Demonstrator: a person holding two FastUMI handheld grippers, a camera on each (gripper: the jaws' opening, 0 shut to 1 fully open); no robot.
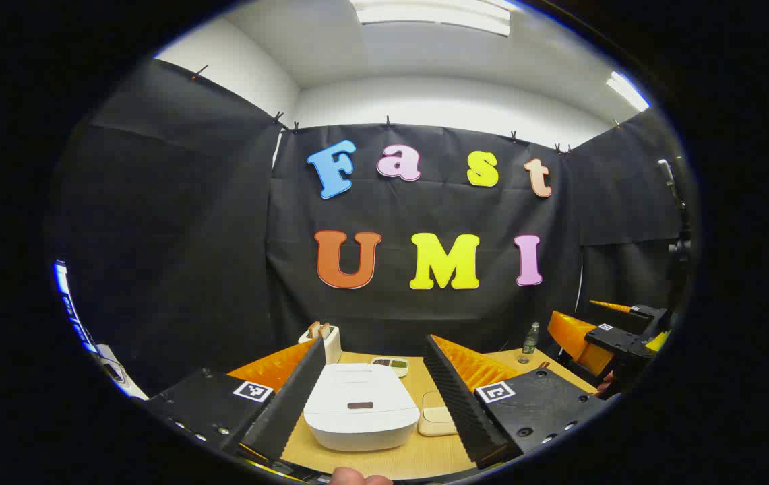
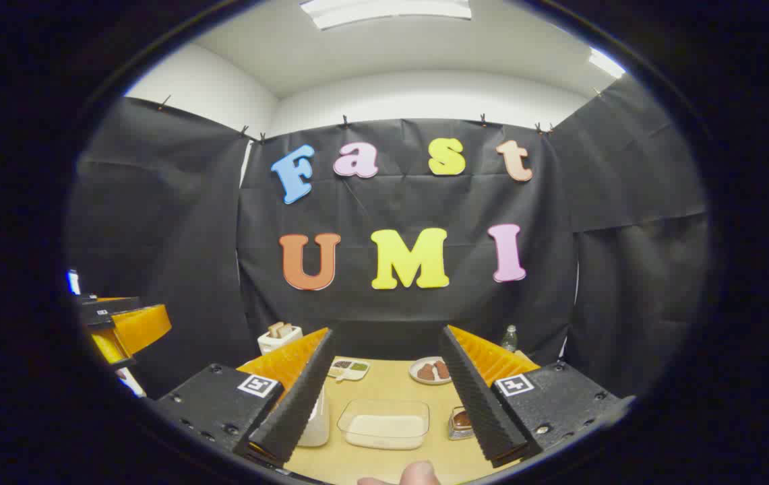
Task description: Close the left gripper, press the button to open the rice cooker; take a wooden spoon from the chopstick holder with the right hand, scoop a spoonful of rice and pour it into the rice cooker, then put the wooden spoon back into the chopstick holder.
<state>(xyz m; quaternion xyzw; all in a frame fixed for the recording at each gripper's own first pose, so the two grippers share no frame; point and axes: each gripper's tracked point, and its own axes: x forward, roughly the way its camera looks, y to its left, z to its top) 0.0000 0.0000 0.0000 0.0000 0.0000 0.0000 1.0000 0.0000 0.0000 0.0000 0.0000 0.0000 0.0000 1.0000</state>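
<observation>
In the left gripper view, the left tongs [image 1: 376, 397] stand wide open with nothing between their fingers, raised above the wooden tabletop [image 1: 418, 458]. Framed in the gap at about 6 o'clock sits the white rice cooker [image 1: 360, 406], its lid down and a small dark button on the front of the lid. Just behind it, toward 11 o'clock, stands the white chopstick holder [image 1: 331, 342] with wooden handles poking from its top. Behind the cooker at 12 o'clock lies a small divided dish [image 1: 391, 365] holding dark bits, and just beside the cooker at 3 o'clock lies a pale flat pad [image 1: 435, 414]. A small bottle [image 1: 530, 339] stands at the far edge of the tabletop toward 2 o'clock. Further out at 3 o'clock, the right tongs [image 1: 617, 337] hang in the air, well apart. A fingertip [image 1: 350, 477] peeks in at the very bottom.

In the right gripper view, the right tongs [image 2: 387, 404] are likewise spread open and empty. Between the fingers at 6 o'clock lies a clear rectangular container of rice [image 2: 384, 424]. The rice cooker's white side shows just beside the left finger. At 12 o'clock the divided dish and a round plate [image 2: 430, 371] with brown pieces lie side by side, and the chopstick holder stands at 10 o'clock. A small jar [image 2: 460, 421] sits at 4 o'clock, partly hidden. The left tongs hang at the 9 o'clock edge.
</observation>
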